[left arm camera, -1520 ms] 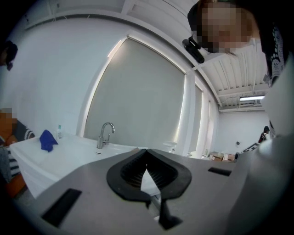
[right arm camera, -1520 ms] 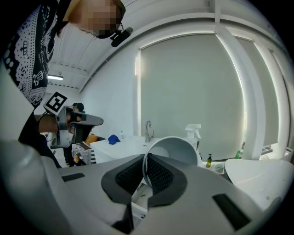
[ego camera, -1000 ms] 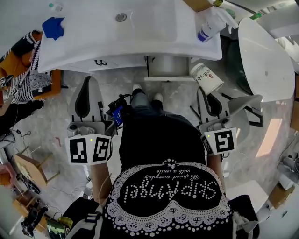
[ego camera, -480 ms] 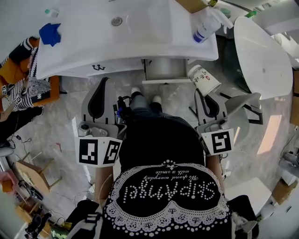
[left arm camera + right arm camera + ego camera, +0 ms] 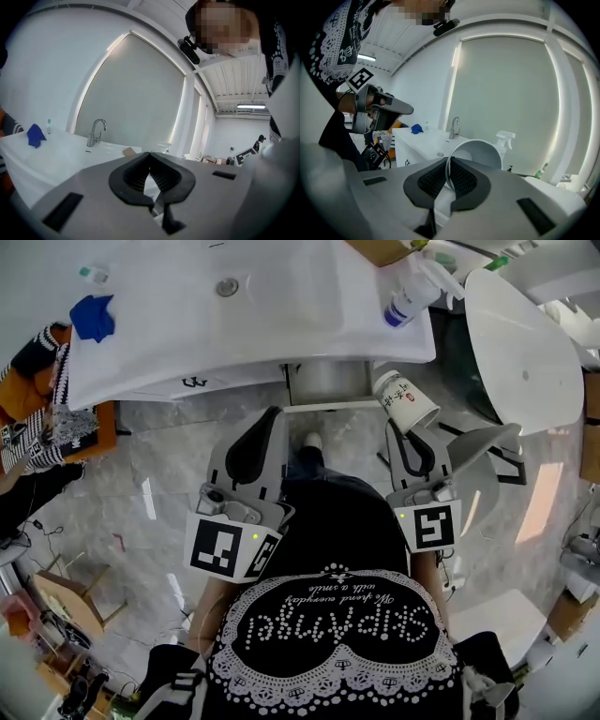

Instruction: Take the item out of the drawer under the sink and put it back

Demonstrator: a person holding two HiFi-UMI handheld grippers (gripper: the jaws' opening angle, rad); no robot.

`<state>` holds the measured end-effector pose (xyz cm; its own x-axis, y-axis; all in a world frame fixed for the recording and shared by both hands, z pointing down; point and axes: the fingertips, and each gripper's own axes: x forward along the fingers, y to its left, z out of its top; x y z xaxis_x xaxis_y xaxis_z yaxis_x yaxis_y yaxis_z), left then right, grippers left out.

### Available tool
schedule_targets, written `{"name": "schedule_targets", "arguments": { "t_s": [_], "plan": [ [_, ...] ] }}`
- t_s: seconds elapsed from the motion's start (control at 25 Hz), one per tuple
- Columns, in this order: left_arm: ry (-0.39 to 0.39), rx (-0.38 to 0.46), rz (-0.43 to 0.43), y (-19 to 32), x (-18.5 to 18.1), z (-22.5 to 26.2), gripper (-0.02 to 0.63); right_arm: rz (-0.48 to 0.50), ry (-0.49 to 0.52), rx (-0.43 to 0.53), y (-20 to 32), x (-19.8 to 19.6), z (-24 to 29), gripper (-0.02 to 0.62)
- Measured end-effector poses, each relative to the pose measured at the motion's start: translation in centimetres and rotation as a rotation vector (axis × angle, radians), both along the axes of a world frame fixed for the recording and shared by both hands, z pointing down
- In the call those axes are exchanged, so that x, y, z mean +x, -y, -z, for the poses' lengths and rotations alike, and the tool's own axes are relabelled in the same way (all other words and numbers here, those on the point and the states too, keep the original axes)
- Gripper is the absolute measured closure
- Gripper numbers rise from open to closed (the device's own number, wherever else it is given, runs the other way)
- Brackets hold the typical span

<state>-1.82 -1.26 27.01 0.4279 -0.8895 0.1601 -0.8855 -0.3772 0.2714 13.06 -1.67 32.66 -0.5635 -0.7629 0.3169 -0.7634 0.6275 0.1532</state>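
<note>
R gripper (image 5: 406, 427) near-level, tight on cup (image 5: 405, 401) rim — L gripper (image 5: 269, 420) closed, empty

The left grey two-jaw gripper (image 5: 270, 414) has swung in from the person's left side toward the middle. Its tips now sit just below the open grey drawer (image 5: 328, 381) under the white sink (image 5: 281, 320). It now leans rightward, and its black-and-white marker cube (image 5: 228, 549) has shifted inward with it.

Upside-down studded letters on the black top (image 5: 319, 532) read "SkipAngel"; print on the cup (image 5: 407, 401) is illegible.
</note>
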Motion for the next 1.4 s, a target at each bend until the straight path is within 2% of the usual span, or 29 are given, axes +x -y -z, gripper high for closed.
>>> {"name": "schedule_targets", "arguments": {
  "t_s": [0.24,0.64,0.92,1.4],
  "plan": [
    [0.005,-0.025,0.018,-0.5,-0.9,-0.5,0.601,0.105,-0.213,0.005,0.4,-1.1,-2.5,0.569],
    [0.001,-0.031,0.147,-0.5,-4.5,-0.6,0.601,0.224,-0.430,-0.038,1.7,-2.1,-7.8,0.569],
    [0.000,-0.050,0.221,-0.4,-6.3,-1.0,0.601,0.326,-0.525,-0.056,2.4,-2.9,-11.4,0.569],
    [0.024,-0.065,0.276,-0.4,-6.7,-1.0,0.601,0.439,-0.597,-0.099,2.6,-3.6,-15.8,0.569]
  ]
}}
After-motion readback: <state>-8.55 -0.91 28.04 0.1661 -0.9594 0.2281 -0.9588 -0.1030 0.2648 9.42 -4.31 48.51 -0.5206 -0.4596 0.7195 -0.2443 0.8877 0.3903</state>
